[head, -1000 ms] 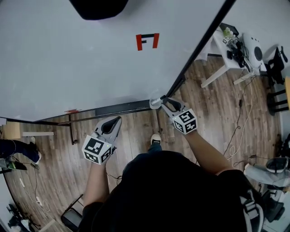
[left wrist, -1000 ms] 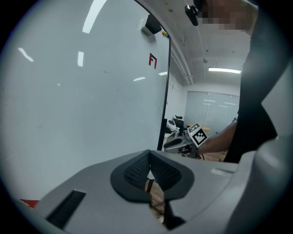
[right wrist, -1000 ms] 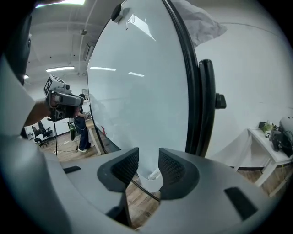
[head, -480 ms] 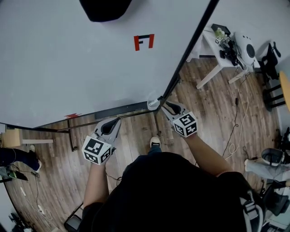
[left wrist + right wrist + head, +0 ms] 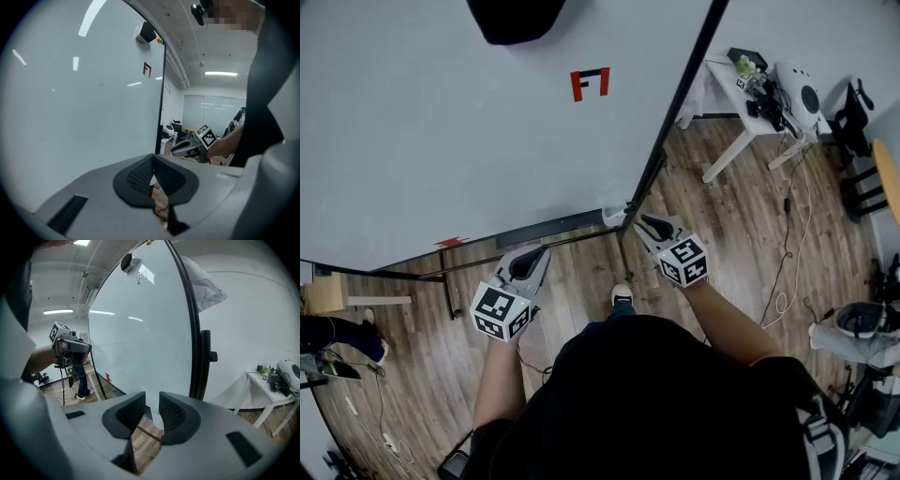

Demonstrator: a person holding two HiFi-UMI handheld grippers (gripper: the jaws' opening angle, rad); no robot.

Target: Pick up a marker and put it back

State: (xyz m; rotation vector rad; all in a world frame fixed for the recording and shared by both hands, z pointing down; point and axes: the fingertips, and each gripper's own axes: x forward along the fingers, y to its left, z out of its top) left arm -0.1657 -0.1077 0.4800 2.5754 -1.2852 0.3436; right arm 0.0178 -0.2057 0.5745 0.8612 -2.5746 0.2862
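Head view, right gripper [image 5: 647, 223] withdrawn, closing empty

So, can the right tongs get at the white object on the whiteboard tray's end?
Probably yes: the right tongs, jaws just closing with nothing between them, point at the white object close ahead; the way looks free.

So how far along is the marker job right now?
In hand: nothing. The right gripper is open, its jaws having just been closing on nothing; the left gripper is shut, empty. A small white object, possibly the marker, sits at the end of the whiteboard tray just ahead of the right gripper. Done or left: either it is already back or the pick-up has yet to start; I cannot tell.
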